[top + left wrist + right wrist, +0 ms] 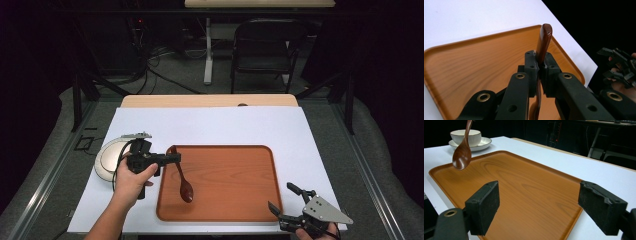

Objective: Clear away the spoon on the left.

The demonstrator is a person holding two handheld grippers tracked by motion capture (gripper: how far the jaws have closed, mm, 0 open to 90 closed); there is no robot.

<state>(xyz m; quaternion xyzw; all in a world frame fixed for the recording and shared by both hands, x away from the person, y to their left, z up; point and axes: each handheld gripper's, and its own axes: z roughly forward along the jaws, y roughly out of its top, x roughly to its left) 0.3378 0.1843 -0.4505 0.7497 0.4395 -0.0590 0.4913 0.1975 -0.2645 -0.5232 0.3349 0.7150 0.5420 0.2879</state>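
Note:
A dark wooden spoon point(182, 178) hangs over the left part of the wooden tray point(235, 180), bowl end down and toward me. My left gripper point(172, 158) is shut on its handle; in the left gripper view the handle point(543, 42) sticks up between the closed jaws. In the right gripper view the spoon's bowl point(462, 157) floats above the tray point(524, 192). My right gripper point(286, 197) stands open at the tray's near right corner, nothing between its pads point(485, 205).
A white bowl on a saucer point(107, 159) sits left of the tray, behind the left hand; the right gripper view shows this bowl point(466, 136) too. A white sheet point(210, 125) covers the table. A black chair point(265, 45) stands beyond the far edge.

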